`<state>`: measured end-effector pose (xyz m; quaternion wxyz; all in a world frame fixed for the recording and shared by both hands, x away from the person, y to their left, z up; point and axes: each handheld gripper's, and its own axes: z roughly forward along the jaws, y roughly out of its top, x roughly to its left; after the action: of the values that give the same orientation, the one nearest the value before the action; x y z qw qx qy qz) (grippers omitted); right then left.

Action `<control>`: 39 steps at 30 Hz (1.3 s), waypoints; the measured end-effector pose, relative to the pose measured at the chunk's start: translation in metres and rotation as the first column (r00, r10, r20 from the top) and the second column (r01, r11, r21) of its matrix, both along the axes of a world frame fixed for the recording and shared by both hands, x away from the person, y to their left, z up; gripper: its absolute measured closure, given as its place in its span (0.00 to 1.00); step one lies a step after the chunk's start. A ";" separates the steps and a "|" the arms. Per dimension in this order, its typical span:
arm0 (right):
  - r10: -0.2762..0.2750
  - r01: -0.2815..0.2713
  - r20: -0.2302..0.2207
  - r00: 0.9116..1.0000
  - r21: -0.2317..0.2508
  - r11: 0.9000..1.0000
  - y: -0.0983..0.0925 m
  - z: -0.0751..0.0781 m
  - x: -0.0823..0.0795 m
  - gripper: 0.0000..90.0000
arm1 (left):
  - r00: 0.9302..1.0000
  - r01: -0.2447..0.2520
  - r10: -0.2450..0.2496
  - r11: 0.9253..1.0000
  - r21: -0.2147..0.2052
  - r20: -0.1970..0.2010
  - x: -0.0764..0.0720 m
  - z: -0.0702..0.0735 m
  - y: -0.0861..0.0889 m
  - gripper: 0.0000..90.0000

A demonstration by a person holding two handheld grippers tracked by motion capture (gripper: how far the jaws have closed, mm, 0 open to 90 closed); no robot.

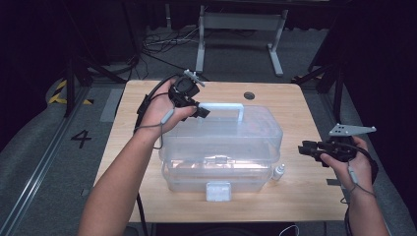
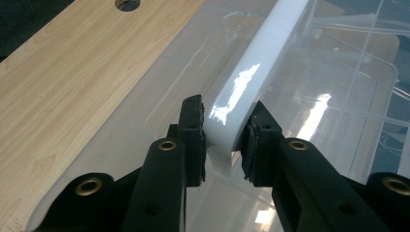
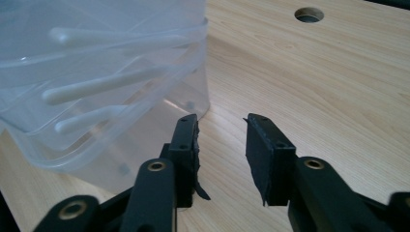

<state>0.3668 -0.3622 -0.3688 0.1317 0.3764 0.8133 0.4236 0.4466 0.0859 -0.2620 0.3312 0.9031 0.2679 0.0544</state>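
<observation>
Clamping left gripper (image 2: 223, 140) squarely on box handle (image 2: 261, 72), lifting straight; keeping right gripper (image 3: 221, 145), half-open and empty, off bench's right edge (image 1: 314, 147).

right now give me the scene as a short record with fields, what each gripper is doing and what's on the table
surface: wooden table with a round hole
main thing: clear plastic storage box, lid on, white latch at its front
left gripper: jaws clamped on the box's white handle, at its near end
right gripper: jaws apart with nothing between them, beside the box's right end, above bare table
other: small white bottle standing by the box's right front corner
</observation>
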 end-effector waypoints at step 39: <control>0.292 -0.313 0.156 0.944 0.136 0.940 0.068 0.004 -0.021 1.00 | 0.995 0.022 -0.020 1.000 0.018 -0.102 0.031 0.012 0.000 0.80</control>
<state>0.3463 -0.2937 -0.3653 0.0885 0.2268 0.8144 0.5267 0.4772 0.0861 -0.2496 0.3089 0.9107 0.2742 0.0075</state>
